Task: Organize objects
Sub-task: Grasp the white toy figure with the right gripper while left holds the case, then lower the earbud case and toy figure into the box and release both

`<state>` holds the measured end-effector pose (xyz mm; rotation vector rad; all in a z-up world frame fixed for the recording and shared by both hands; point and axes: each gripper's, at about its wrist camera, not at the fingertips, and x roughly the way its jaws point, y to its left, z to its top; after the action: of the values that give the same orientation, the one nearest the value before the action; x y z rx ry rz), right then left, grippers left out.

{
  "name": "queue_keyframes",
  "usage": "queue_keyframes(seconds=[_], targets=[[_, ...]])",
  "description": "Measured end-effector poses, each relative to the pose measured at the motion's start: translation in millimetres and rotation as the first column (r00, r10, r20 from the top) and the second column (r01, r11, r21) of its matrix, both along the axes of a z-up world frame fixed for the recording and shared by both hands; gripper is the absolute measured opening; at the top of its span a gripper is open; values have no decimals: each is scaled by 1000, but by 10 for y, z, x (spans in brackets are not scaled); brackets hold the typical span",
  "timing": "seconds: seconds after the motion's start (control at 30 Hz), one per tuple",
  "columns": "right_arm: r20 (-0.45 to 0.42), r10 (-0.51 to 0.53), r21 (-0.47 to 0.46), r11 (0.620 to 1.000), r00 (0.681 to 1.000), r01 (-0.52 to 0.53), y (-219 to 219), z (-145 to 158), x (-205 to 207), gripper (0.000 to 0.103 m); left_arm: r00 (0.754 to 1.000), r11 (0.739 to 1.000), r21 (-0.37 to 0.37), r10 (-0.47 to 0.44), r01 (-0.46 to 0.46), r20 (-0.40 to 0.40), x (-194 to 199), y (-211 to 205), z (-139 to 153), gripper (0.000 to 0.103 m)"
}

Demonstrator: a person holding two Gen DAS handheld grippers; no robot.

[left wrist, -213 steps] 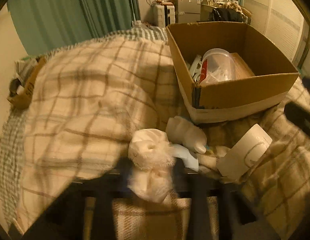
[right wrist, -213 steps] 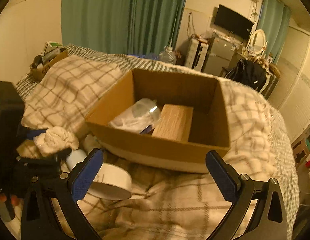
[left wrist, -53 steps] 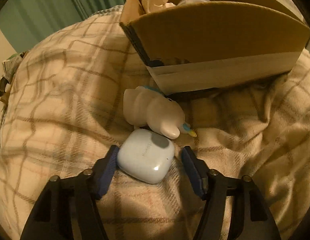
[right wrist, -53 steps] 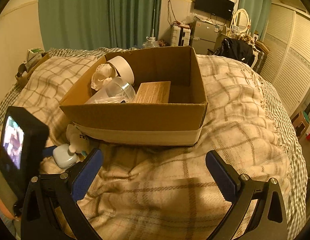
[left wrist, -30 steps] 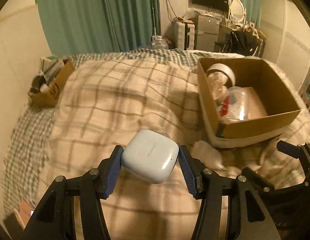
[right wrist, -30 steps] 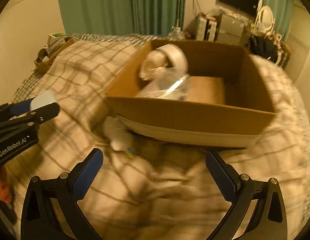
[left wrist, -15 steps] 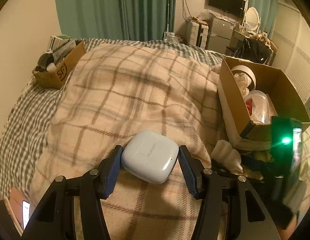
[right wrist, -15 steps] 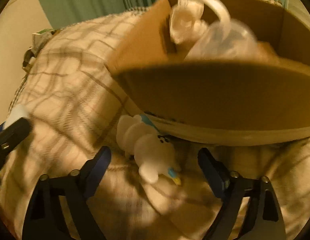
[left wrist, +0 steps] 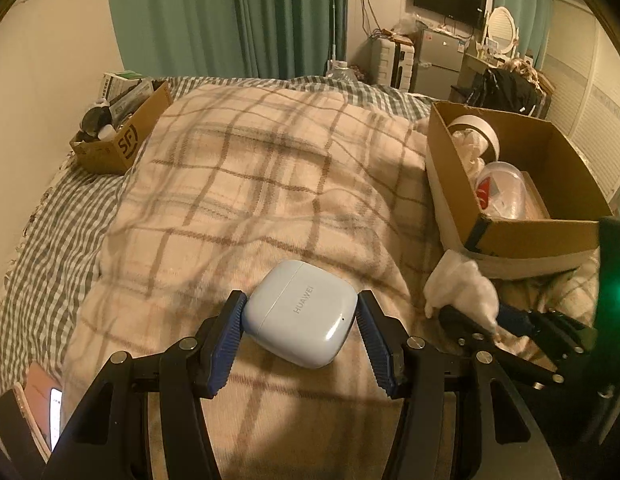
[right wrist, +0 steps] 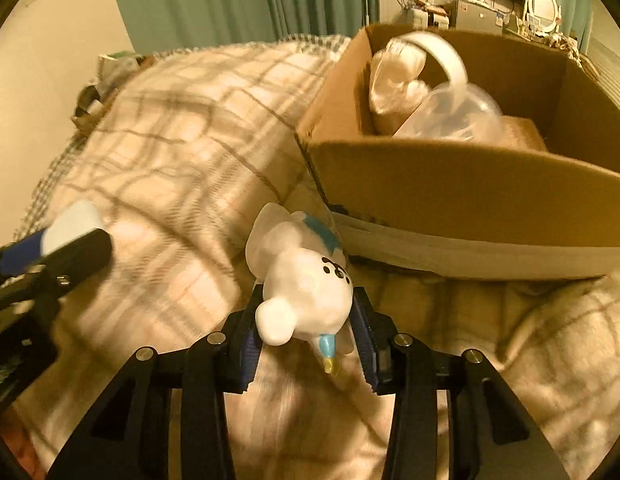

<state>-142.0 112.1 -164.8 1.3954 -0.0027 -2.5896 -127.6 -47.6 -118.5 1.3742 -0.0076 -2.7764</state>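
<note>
Left tongs [left wrist: 300,334] clamp pale earbud case [left wrist: 301,312] lettered "HUAWEI".

Dim amber light; fisheye-bent edges; right wrist view motion-blurred at left.

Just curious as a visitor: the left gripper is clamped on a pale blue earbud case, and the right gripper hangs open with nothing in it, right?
Not quite. The left gripper does clamp the pale blue earbud case, but the right wrist view shows the right gripper shut on a white plush toy.
</note>
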Motion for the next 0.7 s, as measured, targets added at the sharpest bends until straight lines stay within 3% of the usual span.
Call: queue_keyframes(seconds=[0.2,0.43,0.7], targets=[[-63,8,39,999,998,-5,60,249,284,40,1000,1000,0,-11,11,-4,199,125,86,57],[-118,-2,17,1000,993,4,330,563,556,40,999,1000,10,-21,21,-28,417,264,287,57],[-261,-11,35,999,965,21,746,1300,773,40,994,997,36,-67,70,-91,426,592,815,57]])
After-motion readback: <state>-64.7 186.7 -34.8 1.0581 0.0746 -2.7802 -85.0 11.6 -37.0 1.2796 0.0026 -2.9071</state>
